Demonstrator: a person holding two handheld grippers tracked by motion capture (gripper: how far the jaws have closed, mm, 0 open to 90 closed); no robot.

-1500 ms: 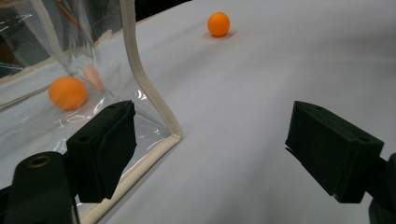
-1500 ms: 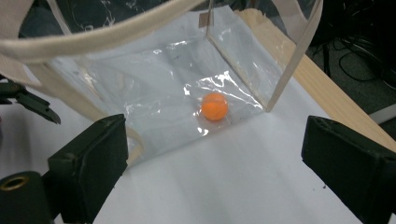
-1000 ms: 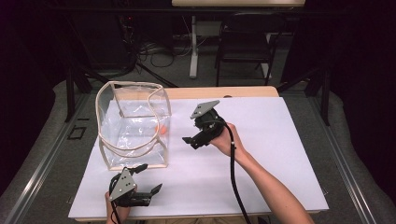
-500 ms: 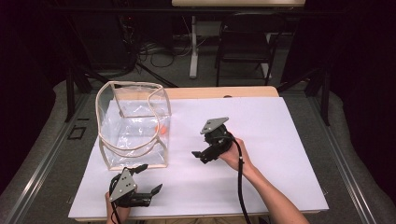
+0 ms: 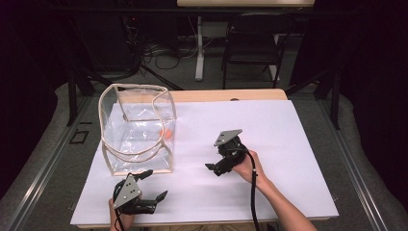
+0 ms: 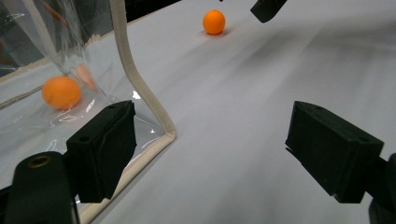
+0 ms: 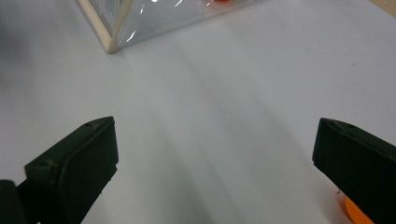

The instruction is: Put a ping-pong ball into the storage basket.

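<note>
The right tool (image 5: pixel 215 168) rests low over the white sheet (image 5: pixel 288 139) that covers the table (image 5: pixel 226 95), right of the middle in the high view, held by the person's right hand (image 5: pixel 246 166) with its cable trailing back along the forearm. Its jaws have just been opening and now stand spread wide with nothing between them; in the right gripper view they frame bare white sheet, and an orange ball (image 7: pixel 356 212) peeks out from behind the right-hand jaw at the lower edge, just beside it and apart from the pads. The left gripper view shows that same ball (image 6: pixel 214 22) lying loose on the sheet, close under one jaw tip of the right tool. The left tool (image 5: pixel 155 185) sits near the front edge of the table, in the left hand (image 5: pixel 118 214), its jaws also spread and holding nothing; one jaw lies just beside the front corner of the clear bag (image 5: pixel 137 130), a see-through plastic pouch with cream piping that stands open on the left part of the sheet. Whether that jaw touches the piping cannot be told. A second orange ball (image 6: pixel 61 92) lies inside the bag on its floor, seen through the plastic wall.
</note>
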